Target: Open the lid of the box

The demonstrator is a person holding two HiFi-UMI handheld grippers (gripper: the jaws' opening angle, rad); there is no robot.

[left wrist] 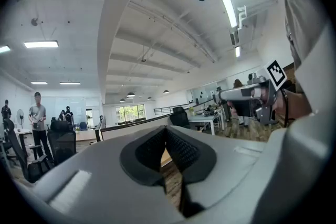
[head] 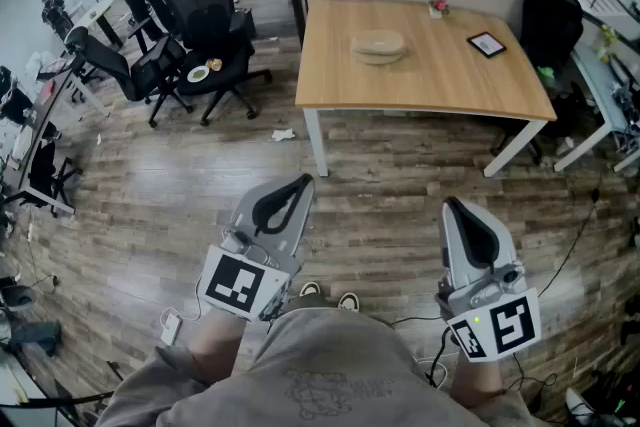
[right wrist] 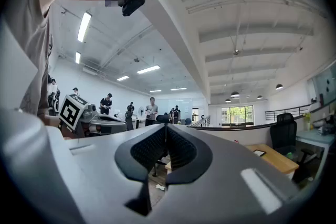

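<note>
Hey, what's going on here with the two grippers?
A person stands on the wooden floor holding the left gripper and right gripper level in front of them, both shut and empty. The pale box sits on the wooden table ahead, well apart from both grippers and apparently closed. Nothing is being handled yet.

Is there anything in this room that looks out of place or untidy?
Two small things. A white crumpled scrap lies on the floor by the table leg. A plate sits on a black office chair, on its seat, an unusual place. The box on the table looks closed.
</note>
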